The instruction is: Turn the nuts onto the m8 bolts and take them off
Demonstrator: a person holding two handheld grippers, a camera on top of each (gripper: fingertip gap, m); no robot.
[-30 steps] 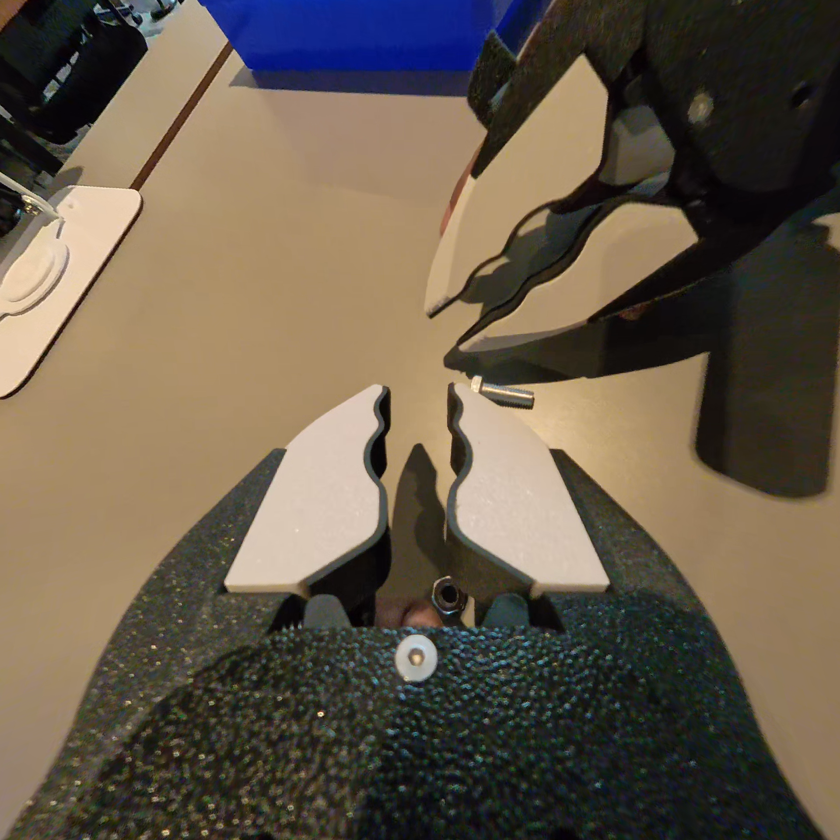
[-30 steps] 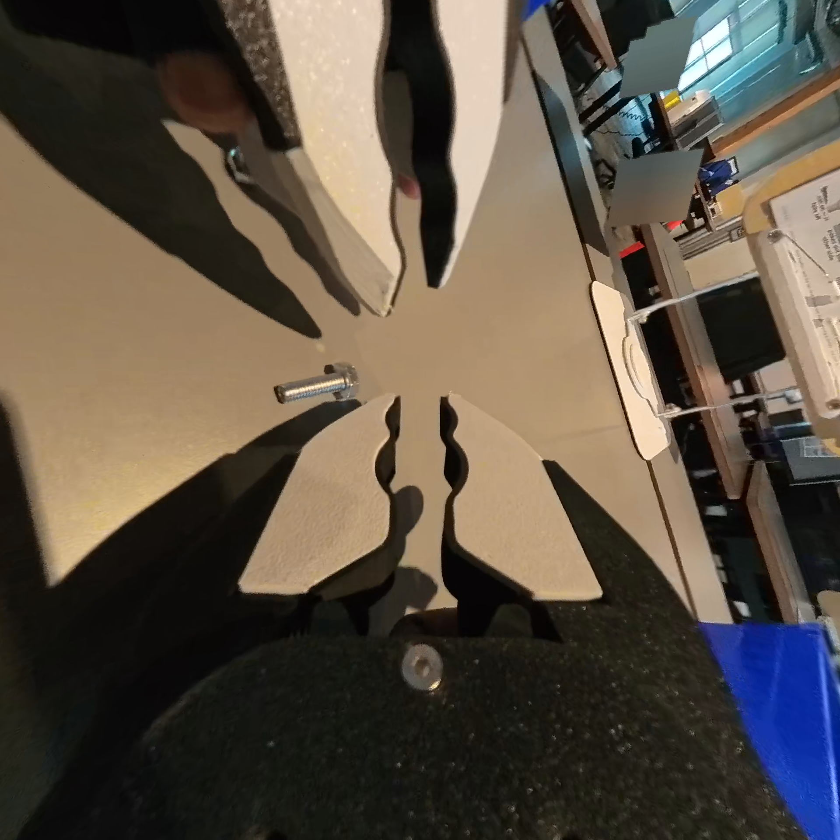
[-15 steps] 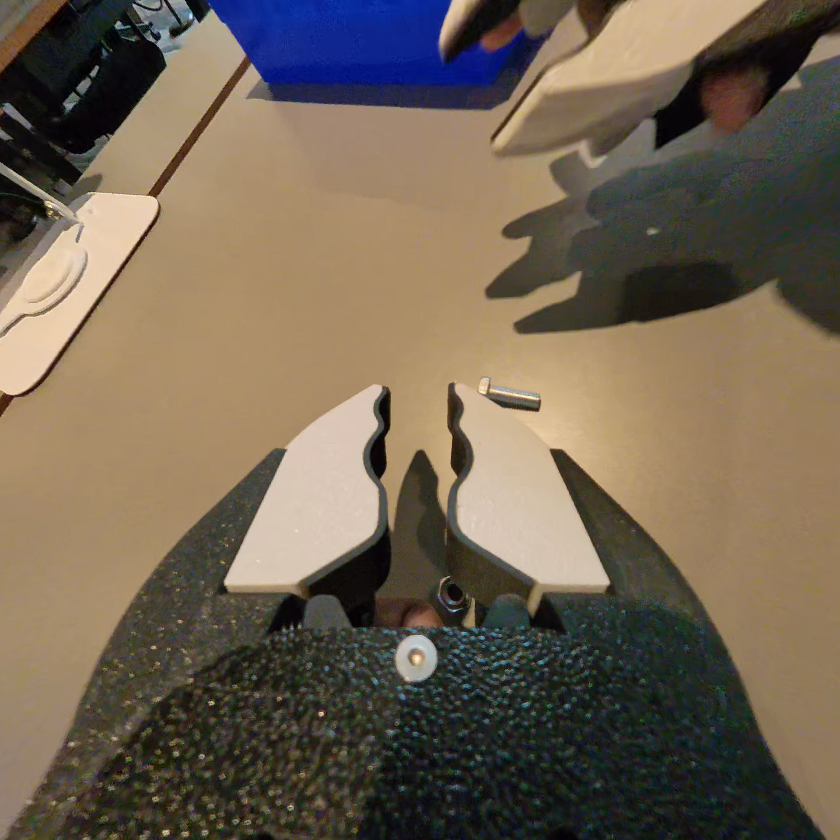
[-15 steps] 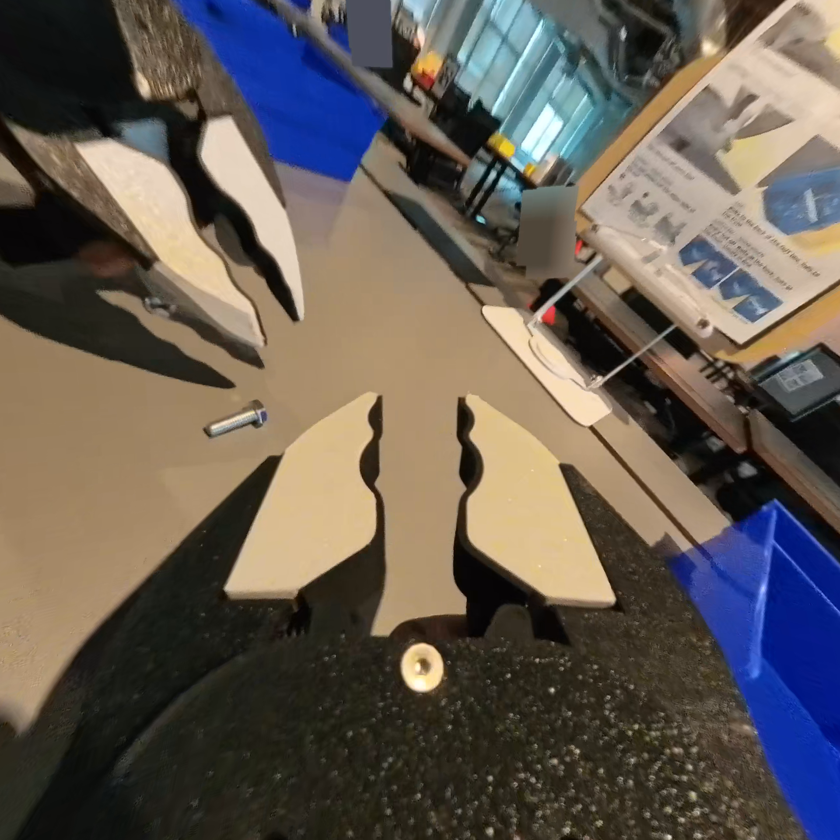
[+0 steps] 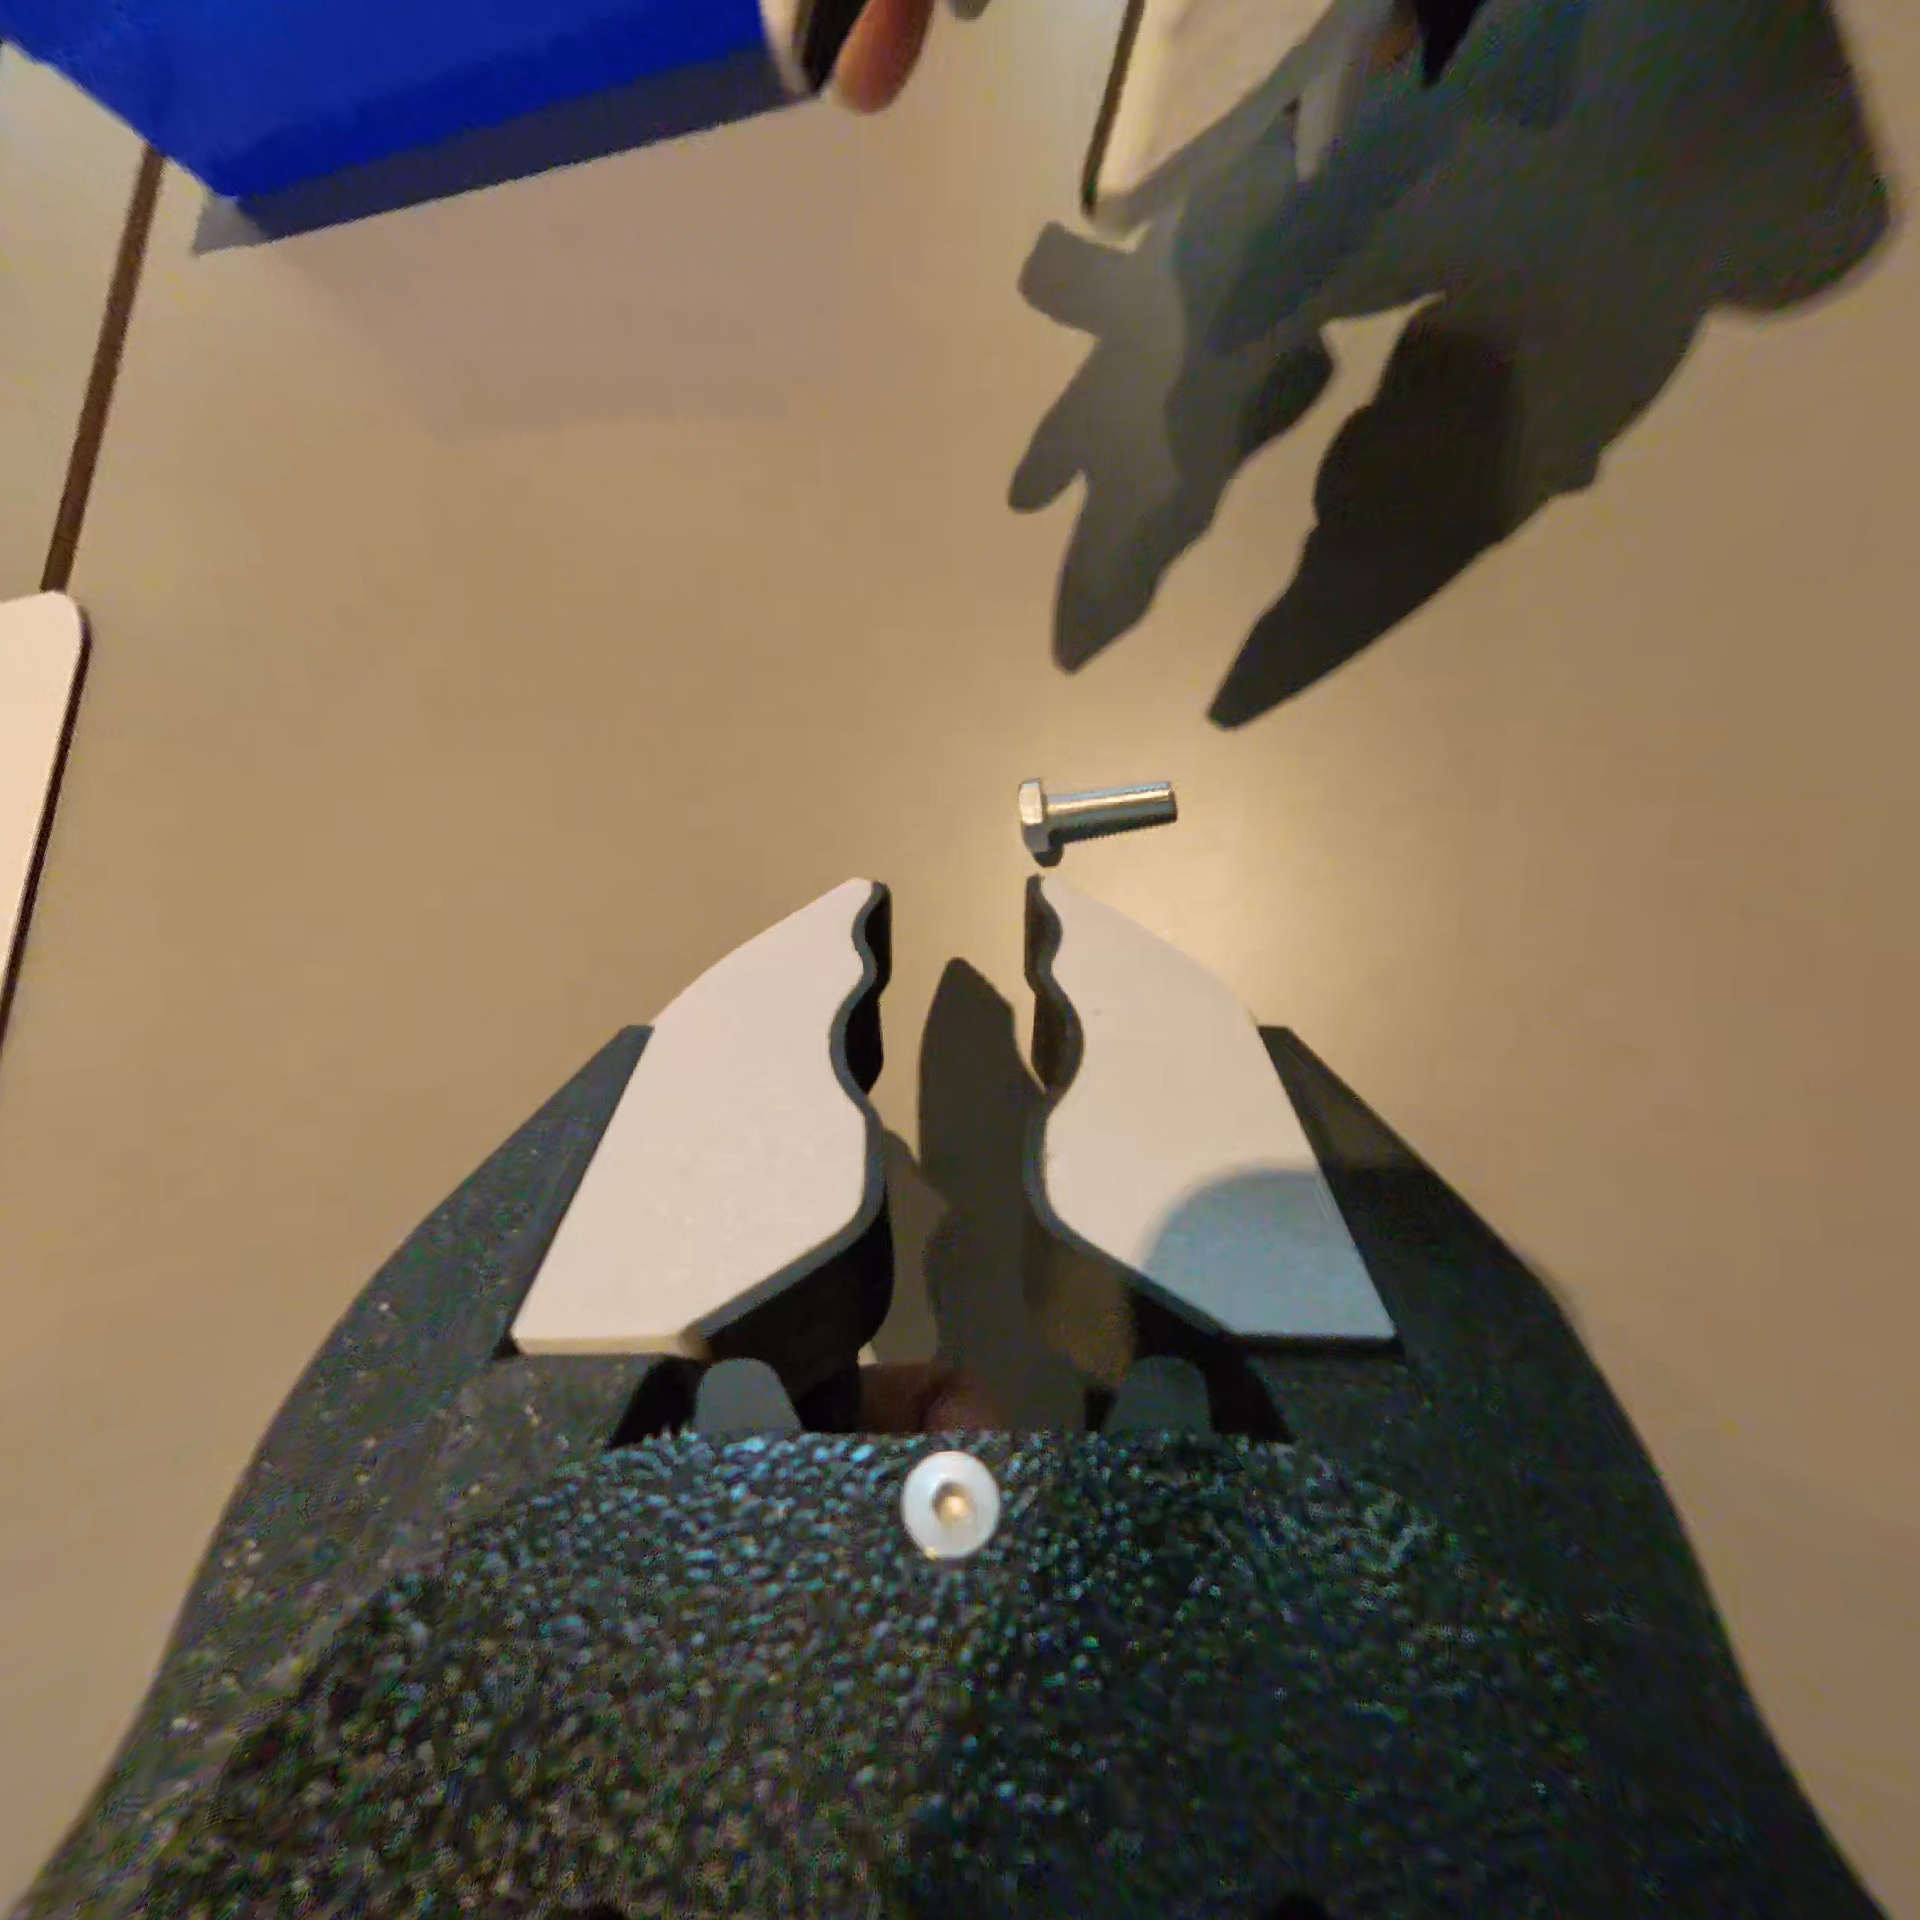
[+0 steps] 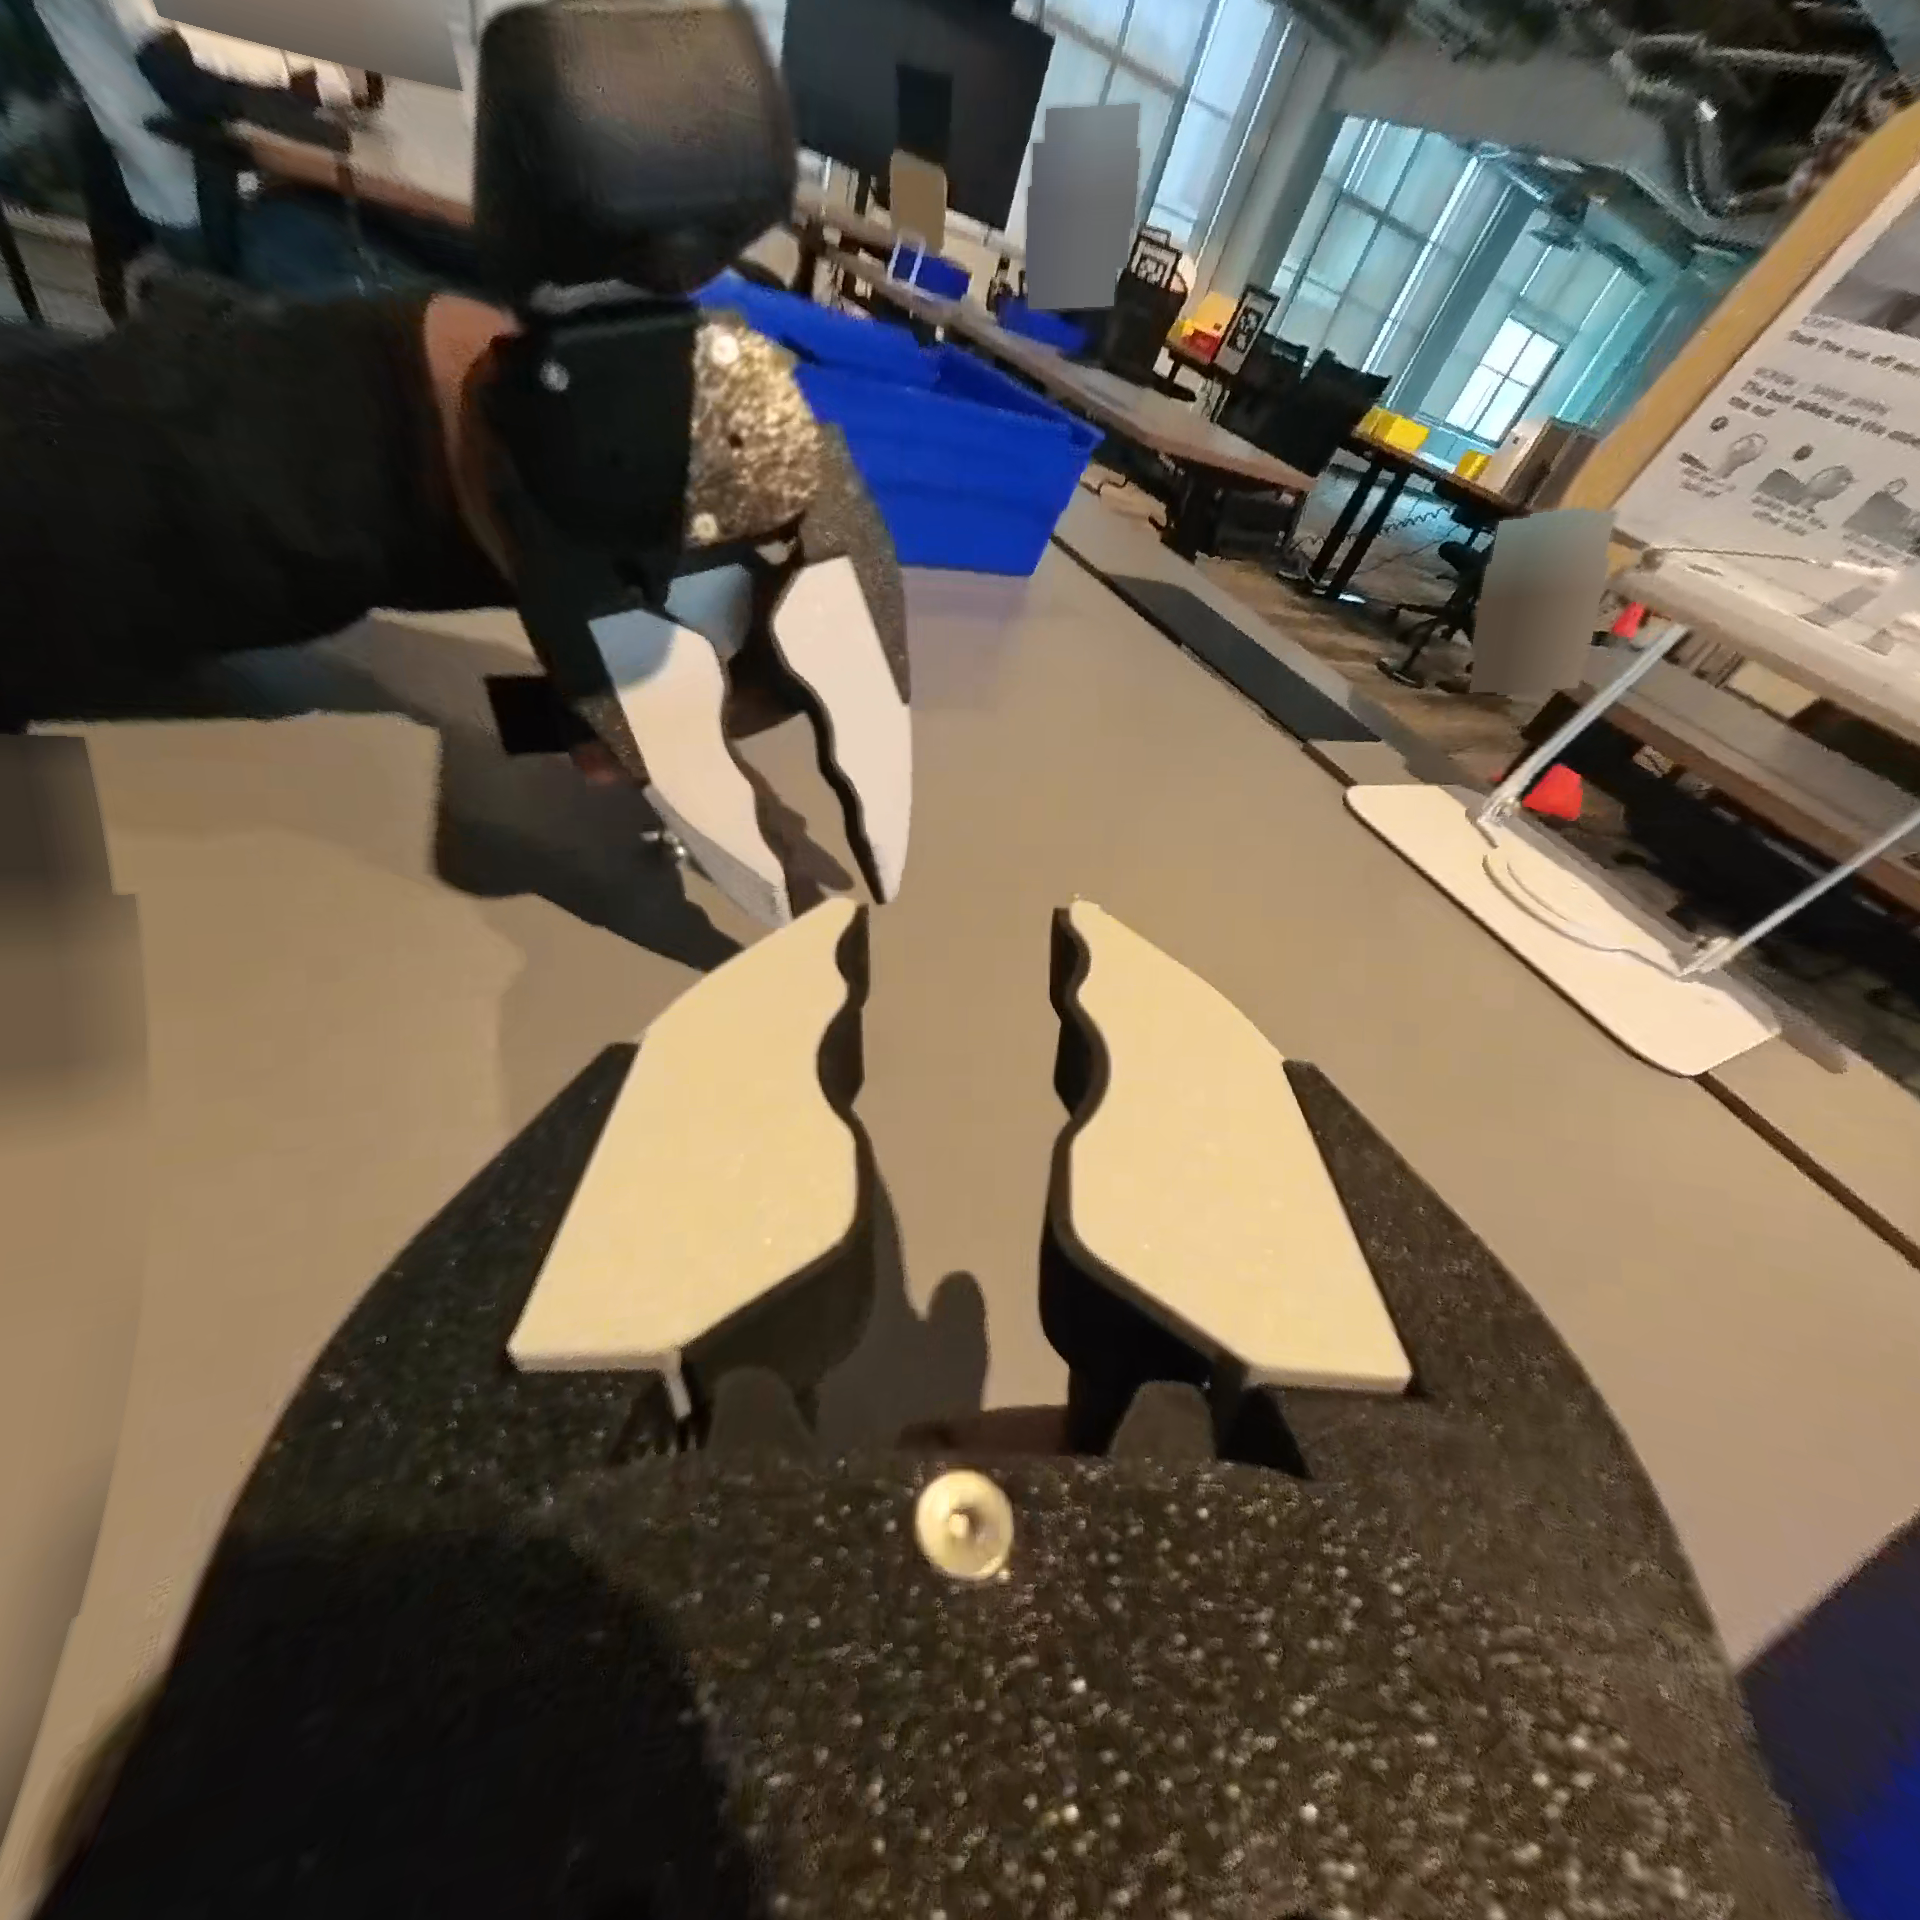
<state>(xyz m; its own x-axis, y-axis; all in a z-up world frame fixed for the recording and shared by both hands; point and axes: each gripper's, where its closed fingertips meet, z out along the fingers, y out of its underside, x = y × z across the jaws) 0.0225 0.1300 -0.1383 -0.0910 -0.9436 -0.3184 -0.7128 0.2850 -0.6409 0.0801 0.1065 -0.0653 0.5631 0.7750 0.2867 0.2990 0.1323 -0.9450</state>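
Note:
A silver hex-head bolt (image 5: 1096, 816) lies on the tan table just beyond the right fingertip of my left gripper (image 5: 956, 888). The left gripper is slightly open and holds nothing. It also shows in the right wrist view (image 6: 831, 904), tips pointing down at the table, with a small metal piece (image 6: 675, 844) lying under it that may be the nut. My right gripper (image 6: 961, 914) is open and empty, held above the table. In the left wrist view it is a blur at the top (image 5: 1195, 104). The bolt is hidden in the right wrist view.
A blue bin (image 5: 416, 83) stands at the far side of the table and also shows in the right wrist view (image 6: 935, 468). A white stand base (image 6: 1558, 935) with a wire arm sits near the table's edge. Another blue bin (image 6: 1849, 1714) is close by at lower right. Left tips to right tips: about 10 centimeters.
My right gripper has risen from beside the bolt, swung up level and opened wider. The left gripper has tilted downward. The nut seen at its base is out of view.

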